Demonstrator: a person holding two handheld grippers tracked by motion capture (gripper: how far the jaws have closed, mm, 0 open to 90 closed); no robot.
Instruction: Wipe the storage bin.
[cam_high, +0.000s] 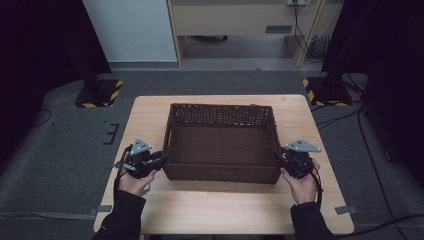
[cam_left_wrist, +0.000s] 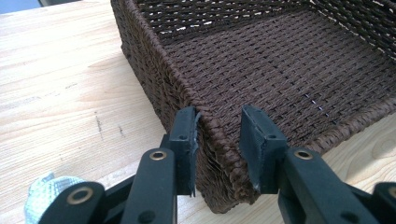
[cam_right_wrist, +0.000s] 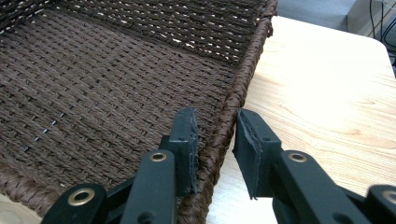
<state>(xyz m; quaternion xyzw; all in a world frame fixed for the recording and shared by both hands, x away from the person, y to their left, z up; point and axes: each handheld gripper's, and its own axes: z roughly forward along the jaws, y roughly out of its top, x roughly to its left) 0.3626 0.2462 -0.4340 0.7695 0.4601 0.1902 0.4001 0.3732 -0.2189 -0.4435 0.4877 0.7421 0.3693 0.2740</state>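
Left gripper (cam_high: 159, 161): your jaws straddle the near-left corner of the wicker basket (cam_high: 220, 145), one pad outside the wall, one inside. In the left gripper view the outer pad (cam_left_wrist: 186, 140) touches the weave; the inner pad (cam_left_wrist: 254, 140) stands off the rim with a gap. Jaws apart, not clamped yet.

Basket sits on the table (cam_high: 150, 120) between your two grippers, open side up, nothing in it. Long axis runs straight across from one gripper to the other; short walls face each hand.

Right gripper (cam_high: 278, 156): astride the right wall near the near-right corner. In the right gripper view the rim (cam_right_wrist: 224, 135) sits close between the pads with slivers of daylight; I cannot tell if it bites.

Risks, as I judge them: lift now and the left corner slips out, dropping that end. Uneven grip would tilt or yaw the basket. The soft weave may buckle under a corner pinch, so the grip sits shallow.
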